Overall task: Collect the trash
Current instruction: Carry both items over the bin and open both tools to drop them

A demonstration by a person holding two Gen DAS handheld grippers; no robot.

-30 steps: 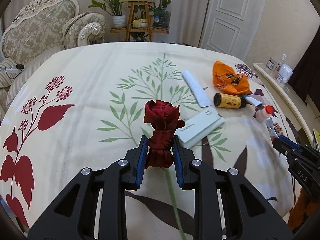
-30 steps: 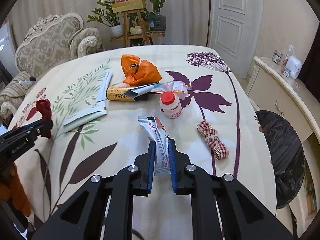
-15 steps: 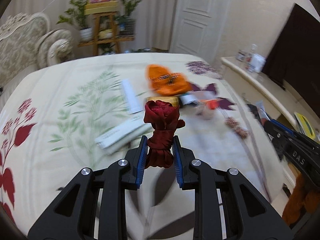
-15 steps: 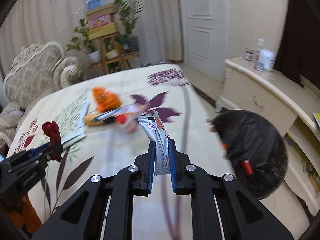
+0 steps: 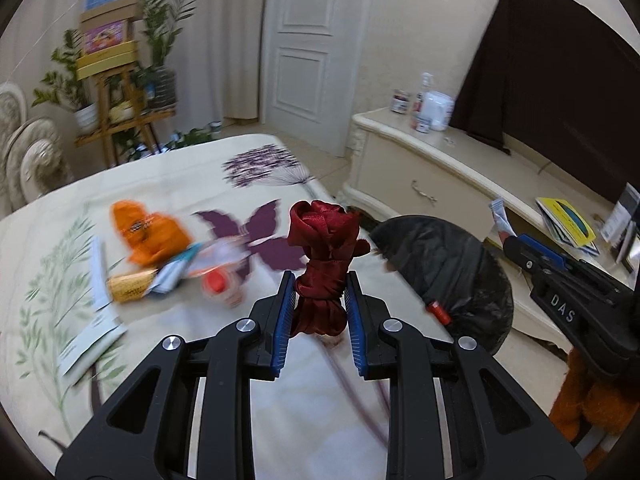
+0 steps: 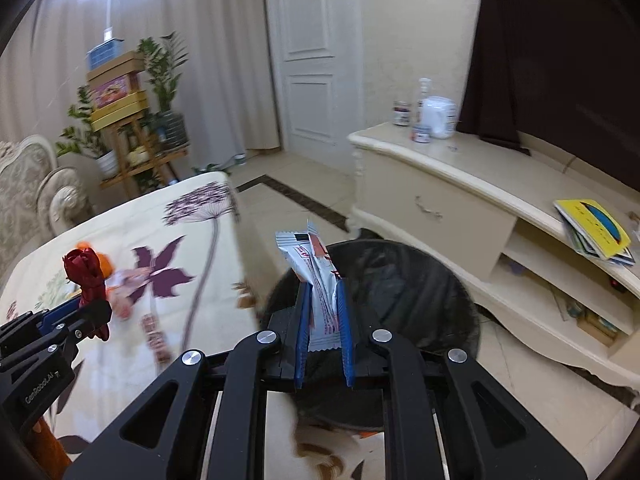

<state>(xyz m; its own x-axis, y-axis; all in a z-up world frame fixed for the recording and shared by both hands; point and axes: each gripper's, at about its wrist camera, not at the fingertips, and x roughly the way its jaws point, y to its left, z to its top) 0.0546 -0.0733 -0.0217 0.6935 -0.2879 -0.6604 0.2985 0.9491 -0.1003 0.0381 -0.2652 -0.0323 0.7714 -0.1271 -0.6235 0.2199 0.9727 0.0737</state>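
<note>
My left gripper (image 5: pixel 318 300) is clamped on a knotted red ribbon (image 5: pixel 322 256), hanging over the flowered table (image 5: pixel 248 360) short of the black bin (image 5: pixel 452 264), so letting go now would drop it beside the bin. My right gripper (image 6: pixel 323 312) pinches a white snack wrapper (image 6: pixel 316 276) right above the bin's mouth; the wrapper is light and stands tall, so it could flutter past the rim or cling to a pad when I release
</note>
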